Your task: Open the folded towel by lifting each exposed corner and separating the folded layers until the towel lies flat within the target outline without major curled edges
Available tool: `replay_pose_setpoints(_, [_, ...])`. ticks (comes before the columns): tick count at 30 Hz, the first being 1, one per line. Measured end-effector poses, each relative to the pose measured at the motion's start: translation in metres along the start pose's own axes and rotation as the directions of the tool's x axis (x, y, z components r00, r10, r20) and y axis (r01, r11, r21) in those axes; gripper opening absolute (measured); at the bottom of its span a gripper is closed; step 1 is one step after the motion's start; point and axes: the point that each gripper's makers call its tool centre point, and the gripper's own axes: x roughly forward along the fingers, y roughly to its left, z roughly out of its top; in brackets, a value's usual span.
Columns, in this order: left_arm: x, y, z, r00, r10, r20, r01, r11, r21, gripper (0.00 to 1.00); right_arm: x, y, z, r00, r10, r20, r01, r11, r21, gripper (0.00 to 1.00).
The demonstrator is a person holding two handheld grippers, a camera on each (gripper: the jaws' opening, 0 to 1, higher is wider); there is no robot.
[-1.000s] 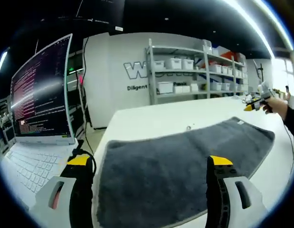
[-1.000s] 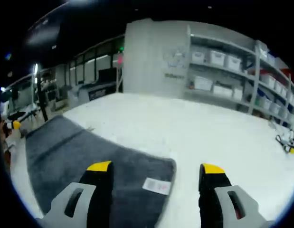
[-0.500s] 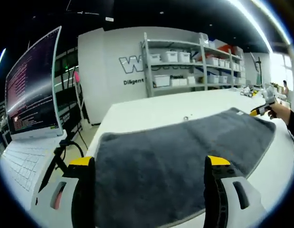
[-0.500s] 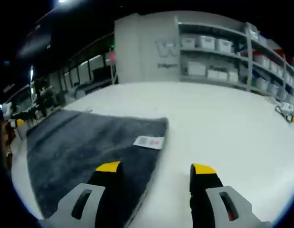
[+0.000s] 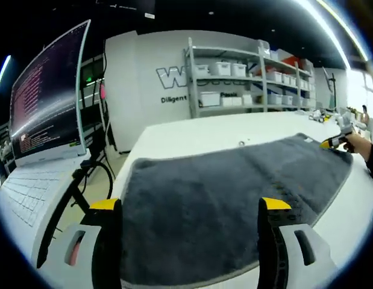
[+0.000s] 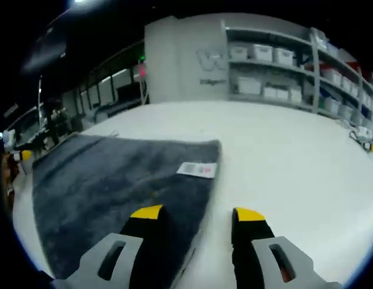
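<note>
I am working the grey towel, which is lying spread on the white table. My left gripper is hovering with jaws wide apart over its near edge. My right gripper is straddling the side hem, jaws narrowing but gripping nothing, below the label. Best to bite low, catching one layer only, I judge.

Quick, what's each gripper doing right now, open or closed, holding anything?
Left gripper: open, jaws wide over the grey towel, holding nothing.
Right gripper: open, jaws astride the towel's edge, not clamped on it.
</note>
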Motion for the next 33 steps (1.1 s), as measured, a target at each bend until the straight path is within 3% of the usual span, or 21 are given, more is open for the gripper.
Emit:
replay_pose_setpoints(1, [0.000,0.001,0.000,1.000,0.000,0.002,0.000,1.000,0.001,0.91,-0.001,-0.001,-0.001,1.000,-0.017,0.006,0.018,0.999,-0.033,0.30])
replay_pose_setpoints(6, [0.002,0.000,0.004,1.000,-0.007,0.016,0.007,1.000,-0.006,0.89,-0.003,0.010,-0.003,1.000,0.000,0.023,0.001,0.999,-0.050,0.09])
replay_pose_setpoints(9, [0.002,-0.002,0.003,1.000,-0.006,0.014,0.006,1.000,0.000,0.88,-0.003,0.000,-0.002,1.000,-0.004,0.020,0.005,0.998,-0.057,0.02])
replay_pose_setpoints(16, [0.004,-0.008,0.003,1.000,-0.019,0.012,0.019,1.000,-0.002,0.89,-0.011,-0.026,-0.007,1.000,-0.016,0.011,0.016,0.999,-0.043,0.00])
replay_pose_setpoints(27, [0.012,-0.026,0.006,0.999,-0.043,-0.003,0.043,0.999,0.023,0.89,-0.037,-0.087,-0.019,0.997,-0.079,-0.021,0.079,0.996,-0.033,0.00])
replay_pose_setpoints(33, [0.013,-0.036,0.012,0.997,-0.072,0.001,0.072,0.997,-0.003,0.88,-0.042,-0.116,-0.020,0.997,-0.067,-0.041,0.067,0.998,-0.001,0.01])
